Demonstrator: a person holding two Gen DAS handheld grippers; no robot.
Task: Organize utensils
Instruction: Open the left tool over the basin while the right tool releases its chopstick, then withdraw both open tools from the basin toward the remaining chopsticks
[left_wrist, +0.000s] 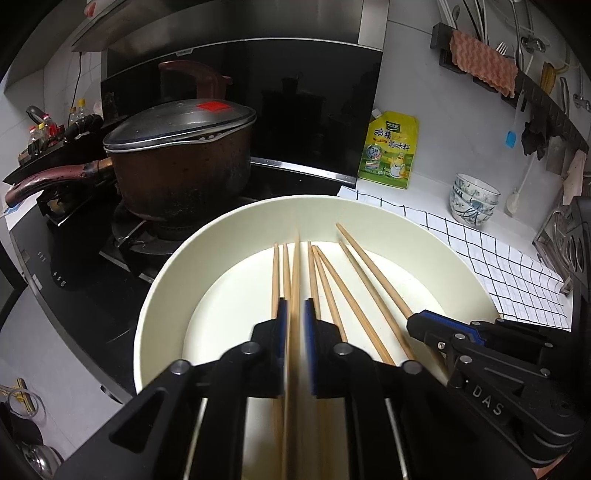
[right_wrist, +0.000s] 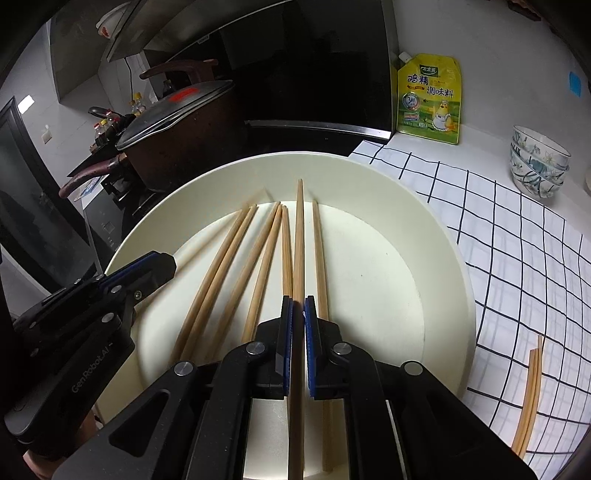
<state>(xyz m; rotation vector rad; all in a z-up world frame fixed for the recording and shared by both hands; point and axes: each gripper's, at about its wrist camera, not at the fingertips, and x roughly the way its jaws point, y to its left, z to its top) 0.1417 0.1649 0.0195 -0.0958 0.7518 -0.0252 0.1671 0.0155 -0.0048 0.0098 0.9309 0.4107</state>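
A cream round basin (left_wrist: 166, 280) stands on the counter with several wooden chopsticks (left_wrist: 332, 288) lying on its floor. Over its near side, my left gripper (left_wrist: 295, 302) has its jaws slightly apart. A blurred chopstick (left_wrist: 295, 266) runs between them with thin gaps beside both pads. In the right wrist view, my right gripper (right_wrist: 298, 299) is shut on one chopstick (right_wrist: 299, 229), whose tip points toward the basin's far wall (right_wrist: 454, 258). The right gripper (left_wrist: 412, 321) shows at the basin's right side and the left gripper (right_wrist: 166, 260) at its left.
A dark lidded pot (left_wrist: 184, 162) sits on the stove just left of the basin. A checked cloth (right_wrist: 517, 240) lies to the right, with a few chopsticks (right_wrist: 532, 391) on it. Stacked patterned bowls (right_wrist: 539, 162) and a yellow seasoning pouch (right_wrist: 430, 99) stand behind.
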